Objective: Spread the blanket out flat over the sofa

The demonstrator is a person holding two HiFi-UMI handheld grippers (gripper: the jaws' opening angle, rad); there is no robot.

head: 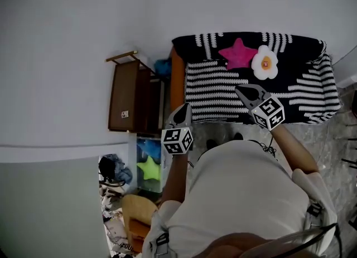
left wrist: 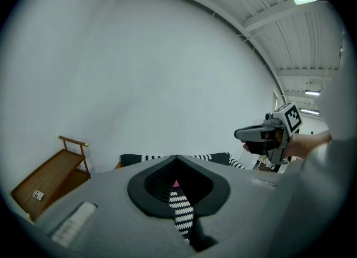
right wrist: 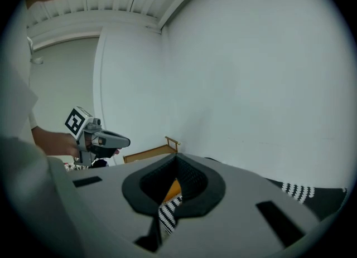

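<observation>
Star pillow (head: pixel 239 53) and egg pillow (head: pixel 265 62) side by side on the blanket (head: pixel 223 92) at the sofa's (head: pixel 177 78) back edge; shelf (head: pixel 125 98) to its left.

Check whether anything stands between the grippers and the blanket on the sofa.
Nothing visible does. The left gripper is by the front left corner of the blanket, and the right gripper is over its front, both shut. A pink star cushion and an egg cushion lie on it farther back, clear of both.
</observation>
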